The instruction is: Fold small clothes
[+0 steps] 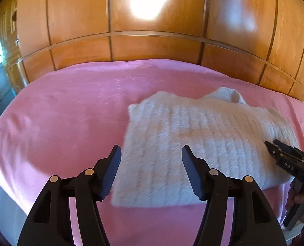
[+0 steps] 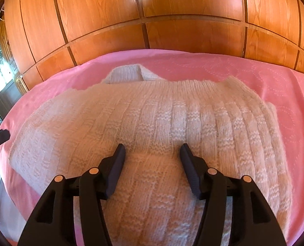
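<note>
A white knitted sweater (image 2: pixel 152 127) lies on a pink bedspread (image 1: pixel 70 106), with wooden wardrobe doors (image 2: pixel 152 0) beyond the far edge of the bed. Left tongs (image 1: pixel 151 160): jaws spread wide, holding nothing; the sweater's near left corner lies ahead of and between the two jaws, with bare bedspread to their left. That view is blurred, so whether the jaws touch the knit cannot be told. Right tongs (image 2: pixel 152 155): jaws likewise spread, empty, poised low over the middle of the sweater's near part, with a raised hump of knit between them; the collar (image 2: pixel 129 72) lies at the far side, well ahead of the tips. In the left view the right tongs (image 1: pixel 271 146) appear to the right, over the sweater's right half and seemingly not closed on it.

Judged step: the garment looks partly folded, sleeves seemingly tucked in, and the tongs are taking position for the next fold.

To do it well:
- Seat each pair of tongs on an edge or corner, not mid-panel, since the loose knit will stretch and bunch if pinched in the middle.
- Catch all layers at once, so that none slips out as the edge rises.
- Lift both sides level and together, then lay the edge down square toward the collar.
</note>
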Demonstrator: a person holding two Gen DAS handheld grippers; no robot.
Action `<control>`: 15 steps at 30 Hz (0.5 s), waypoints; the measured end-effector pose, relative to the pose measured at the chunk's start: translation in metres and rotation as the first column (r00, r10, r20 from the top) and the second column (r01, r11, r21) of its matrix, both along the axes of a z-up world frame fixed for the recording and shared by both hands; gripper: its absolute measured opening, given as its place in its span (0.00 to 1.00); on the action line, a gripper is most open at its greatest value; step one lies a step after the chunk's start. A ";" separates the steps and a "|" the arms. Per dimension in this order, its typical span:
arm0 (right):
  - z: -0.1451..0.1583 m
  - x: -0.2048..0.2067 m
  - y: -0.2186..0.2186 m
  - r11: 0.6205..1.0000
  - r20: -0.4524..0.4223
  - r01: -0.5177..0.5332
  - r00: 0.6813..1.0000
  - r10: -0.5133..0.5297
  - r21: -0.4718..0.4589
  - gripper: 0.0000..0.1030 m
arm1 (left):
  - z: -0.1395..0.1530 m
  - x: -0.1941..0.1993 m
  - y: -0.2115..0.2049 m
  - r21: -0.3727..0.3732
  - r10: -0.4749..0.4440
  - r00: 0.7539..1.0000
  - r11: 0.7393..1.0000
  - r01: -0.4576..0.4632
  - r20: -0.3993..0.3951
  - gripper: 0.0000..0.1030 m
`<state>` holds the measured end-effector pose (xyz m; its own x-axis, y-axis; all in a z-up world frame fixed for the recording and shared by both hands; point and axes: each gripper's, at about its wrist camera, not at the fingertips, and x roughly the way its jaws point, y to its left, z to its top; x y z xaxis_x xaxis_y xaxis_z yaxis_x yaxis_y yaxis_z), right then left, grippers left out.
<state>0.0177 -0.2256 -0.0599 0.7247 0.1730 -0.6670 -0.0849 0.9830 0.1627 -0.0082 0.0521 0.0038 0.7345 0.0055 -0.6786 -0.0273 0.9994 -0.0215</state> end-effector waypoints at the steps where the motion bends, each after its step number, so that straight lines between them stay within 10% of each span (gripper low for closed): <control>1: 0.000 0.000 0.000 1.000 -0.001 0.001 1.000 -0.001 0.000 0.54 | 0.000 0.000 0.004 -0.003 0.004 1.000 1.000 -0.004 -0.002 0.59; 15: -0.001 0.003 0.007 0.999 -0.009 0.027 1.000 -0.028 -0.030 0.57 | -0.024 -0.006 0.047 -0.044 0.060 0.997 0.997 -0.063 -0.056 0.59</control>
